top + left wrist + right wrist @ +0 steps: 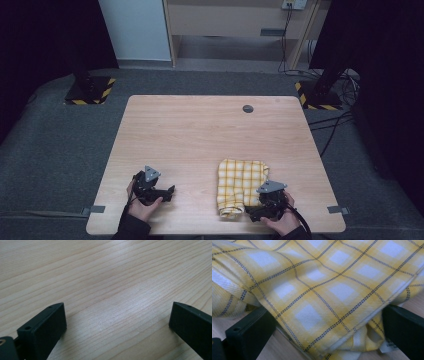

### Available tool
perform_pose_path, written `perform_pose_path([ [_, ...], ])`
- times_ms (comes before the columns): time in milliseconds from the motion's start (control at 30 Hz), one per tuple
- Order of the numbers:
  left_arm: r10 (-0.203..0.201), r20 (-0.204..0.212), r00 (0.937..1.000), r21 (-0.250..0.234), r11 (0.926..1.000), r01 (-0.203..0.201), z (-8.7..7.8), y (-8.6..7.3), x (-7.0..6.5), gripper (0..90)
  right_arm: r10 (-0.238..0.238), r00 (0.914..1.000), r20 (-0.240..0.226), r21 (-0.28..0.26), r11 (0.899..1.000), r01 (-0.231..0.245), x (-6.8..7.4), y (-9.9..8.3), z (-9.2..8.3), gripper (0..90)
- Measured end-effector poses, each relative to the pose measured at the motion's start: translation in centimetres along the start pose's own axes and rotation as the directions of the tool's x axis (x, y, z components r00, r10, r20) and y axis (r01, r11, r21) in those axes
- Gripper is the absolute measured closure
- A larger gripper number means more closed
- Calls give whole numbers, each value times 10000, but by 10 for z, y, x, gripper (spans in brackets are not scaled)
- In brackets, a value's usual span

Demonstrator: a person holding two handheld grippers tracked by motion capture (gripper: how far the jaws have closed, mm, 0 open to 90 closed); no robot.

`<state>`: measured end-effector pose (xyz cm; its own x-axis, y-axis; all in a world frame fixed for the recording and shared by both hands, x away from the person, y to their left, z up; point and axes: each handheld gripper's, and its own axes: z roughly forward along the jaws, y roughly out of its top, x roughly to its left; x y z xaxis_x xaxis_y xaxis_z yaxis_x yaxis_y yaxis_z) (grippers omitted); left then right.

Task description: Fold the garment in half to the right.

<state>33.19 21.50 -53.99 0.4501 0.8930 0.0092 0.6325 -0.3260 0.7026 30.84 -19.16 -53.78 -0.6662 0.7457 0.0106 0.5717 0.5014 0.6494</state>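
A yellow checked cloth [241,186] lies folded on the wooden table [200,135], near its front right corner. My right gripper [251,213] sits low at the cloth's near edge, held by a hand. In the right gripper view its jaws stand wide apart and open [327,315], with a hemmed fold of the cloth [319,295] lying between and over them, not pinched. My left gripper [170,191] rests in a hand at the front left, away from the cloth. Its jaws [117,322] are spread wide over bare wood with nothing between them.
A small dark round grommet [247,108] is set in the far part of the tabletop. Grey tape tabs [98,209] mark the front corners. Black stands with striped bases [90,91] flank the table on the carpet, and cables [335,125] trail at the right.
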Motion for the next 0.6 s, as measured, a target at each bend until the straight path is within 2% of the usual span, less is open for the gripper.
perform_pose_path([
  [600, -20, -14, 10000, 6, 10000, 20, 0, 0, 0, 0, -39, 10000, -32, 81, 10000, 39, -5, 19, 16, 2],
])
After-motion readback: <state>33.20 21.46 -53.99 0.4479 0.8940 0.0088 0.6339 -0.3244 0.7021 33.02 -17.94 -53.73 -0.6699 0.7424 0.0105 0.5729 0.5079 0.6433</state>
